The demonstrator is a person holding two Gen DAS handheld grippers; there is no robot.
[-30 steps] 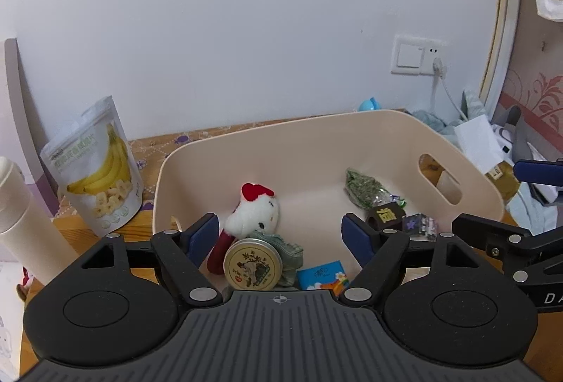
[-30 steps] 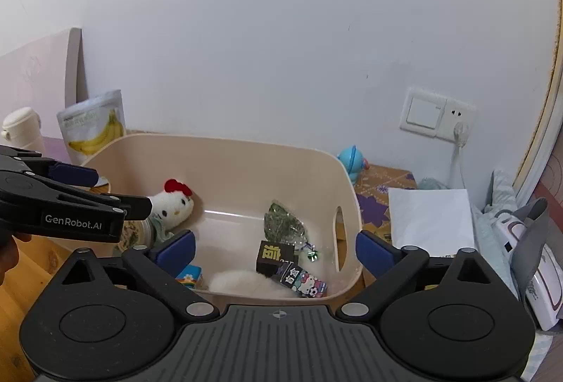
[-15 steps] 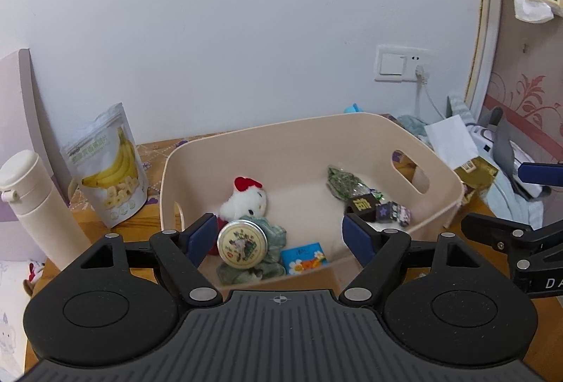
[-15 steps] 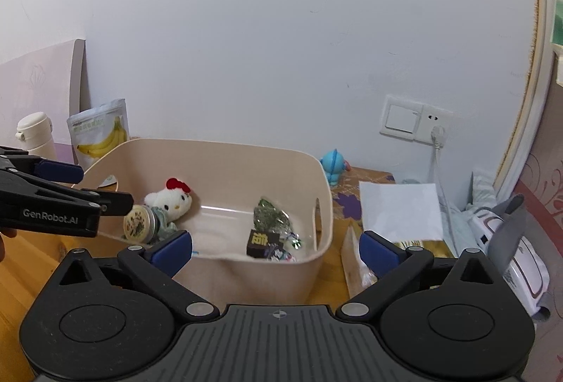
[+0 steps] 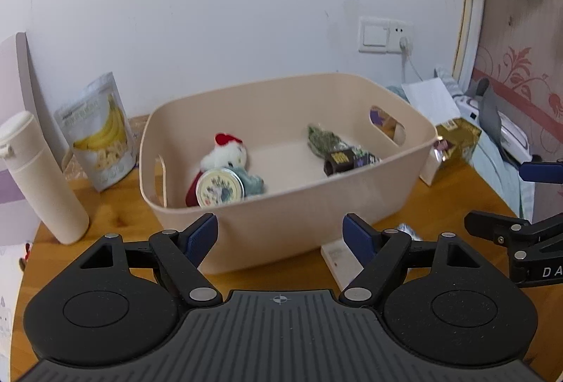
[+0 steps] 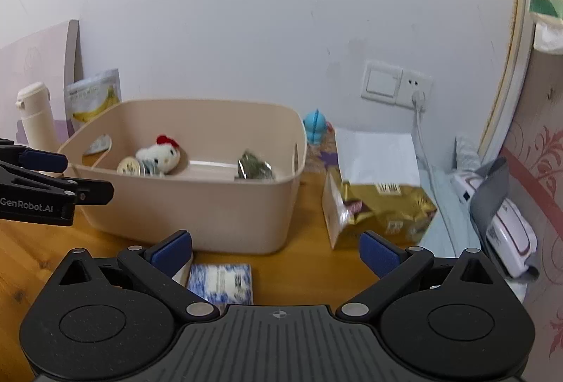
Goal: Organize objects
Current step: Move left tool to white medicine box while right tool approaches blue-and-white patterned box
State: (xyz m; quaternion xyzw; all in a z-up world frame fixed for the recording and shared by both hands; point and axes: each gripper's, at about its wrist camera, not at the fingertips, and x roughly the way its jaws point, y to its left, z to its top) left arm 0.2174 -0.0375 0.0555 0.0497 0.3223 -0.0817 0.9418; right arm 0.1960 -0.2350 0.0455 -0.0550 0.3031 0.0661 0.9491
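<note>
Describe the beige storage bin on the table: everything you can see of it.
The beige storage bin is a smooth, plastic-looking tub with rounded corners, sloping walls and an oval handle cutout in each end wall. It stands upright and open-topped on the wooden table, near the white wall. Inside lie a white plush toy with a red bow, a round tin, a green packet and a small dark box. Neither claw touches it.

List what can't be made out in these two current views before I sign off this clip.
- Flat white item, left wrist view: the left gripper covers its near end.
- Blue-white packet, right wrist view: print blurred, near edge behind the right gripper.
- Dark box in the bin: label too small; the bin's near wall hides it from the right wrist view.
</note>
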